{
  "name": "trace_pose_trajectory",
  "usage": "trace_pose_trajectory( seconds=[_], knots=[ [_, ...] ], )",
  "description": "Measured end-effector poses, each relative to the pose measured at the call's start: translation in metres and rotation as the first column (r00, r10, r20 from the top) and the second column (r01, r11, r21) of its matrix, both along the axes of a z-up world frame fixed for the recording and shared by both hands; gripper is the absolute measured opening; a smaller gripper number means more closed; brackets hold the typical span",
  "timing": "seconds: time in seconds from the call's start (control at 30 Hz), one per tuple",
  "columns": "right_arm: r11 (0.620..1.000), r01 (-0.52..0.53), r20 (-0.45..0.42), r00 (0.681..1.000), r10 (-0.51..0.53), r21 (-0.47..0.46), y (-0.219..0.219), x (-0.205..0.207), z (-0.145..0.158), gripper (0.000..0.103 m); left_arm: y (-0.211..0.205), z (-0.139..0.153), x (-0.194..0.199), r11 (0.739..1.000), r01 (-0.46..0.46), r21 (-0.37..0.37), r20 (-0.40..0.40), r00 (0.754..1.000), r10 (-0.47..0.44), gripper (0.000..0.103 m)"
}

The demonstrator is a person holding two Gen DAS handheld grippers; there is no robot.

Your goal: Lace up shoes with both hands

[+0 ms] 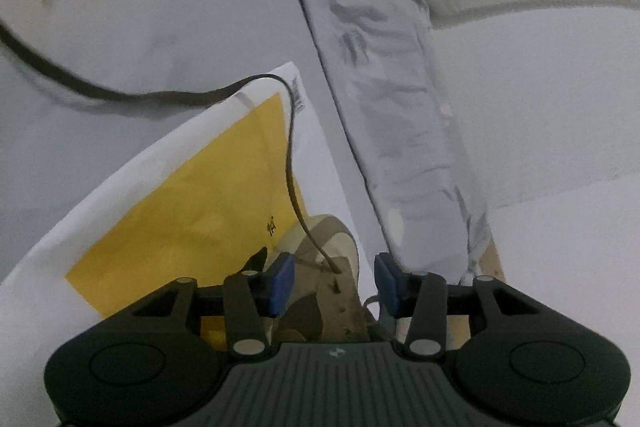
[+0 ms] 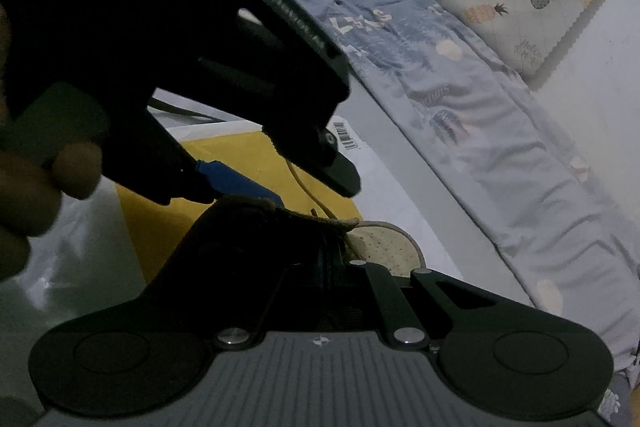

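Shoe (image 1: 328, 291) on yellow-and-white paper (image 1: 192, 195); dark lace (image 1: 294, 163) trails far-left. Left gripper (image 1: 334, 285) spread, straddling shoe. Right gripper (image 2: 332, 251) pressed together at shoe's tongue; pinching anything, cannot tell.

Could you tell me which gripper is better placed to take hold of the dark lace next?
The left gripper. Its jaws stand apart over the shoe, with the lace rising from an eyelet between them. The right gripper is shut against the shoe's dark collar, seemingly steadying it.
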State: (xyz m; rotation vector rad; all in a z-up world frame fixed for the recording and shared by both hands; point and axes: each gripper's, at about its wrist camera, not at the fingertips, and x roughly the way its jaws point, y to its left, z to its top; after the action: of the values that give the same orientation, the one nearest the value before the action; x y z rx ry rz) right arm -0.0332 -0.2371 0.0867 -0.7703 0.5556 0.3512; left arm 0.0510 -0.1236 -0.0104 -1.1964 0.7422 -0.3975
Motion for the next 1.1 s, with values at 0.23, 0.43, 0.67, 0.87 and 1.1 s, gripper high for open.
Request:
trace_pose_trajectory(
  seconds=[0.23, 0.43, 0.67, 0.87, 1.1],
  knots=[
    [1.000, 0.004, 0.000, 1.000, -0.004, 0.009, -0.001, -0.006, -0.002, 0.002, -0.005, -0.005, 0.000, 1.000, -0.012, -0.013, -0.023, 1.000, 0.012, 0.024],
    [1.000, 0.006, 0.003, 1.000, -0.006, 0.015, -0.001, -0.007, -0.003, 0.002, -0.005, -0.006, 0.002, 1.000, -0.026, -0.001, -0.022, 0.999, 0.026, 0.006],
    [1.000, 0.012, 0.003, 1.000, -0.012, 0.018, 0.000, -0.007, -0.005, 0.003, -0.004, -0.003, 0.001, 1.000, -0.020, 0.012, -0.001, 1.000, 0.020, 0.000],
    [0.999, 0.023, 0.002, 1.000, -0.023, 0.024, 0.001, -0.008, -0.006, 0.003, 0.003, 0.006, 0.001, 0.998, -0.038, 0.057, 0.028, 0.999, 0.037, 0.000],
    [0.999, 0.027, 0.000, 1.000, -0.027, 0.029, -0.001, -0.009, -0.005, 0.003, 0.027, 0.010, -0.004, 0.981, -0.173, 0.085, 0.015, 0.985, 0.173, 0.000]
  ],
)
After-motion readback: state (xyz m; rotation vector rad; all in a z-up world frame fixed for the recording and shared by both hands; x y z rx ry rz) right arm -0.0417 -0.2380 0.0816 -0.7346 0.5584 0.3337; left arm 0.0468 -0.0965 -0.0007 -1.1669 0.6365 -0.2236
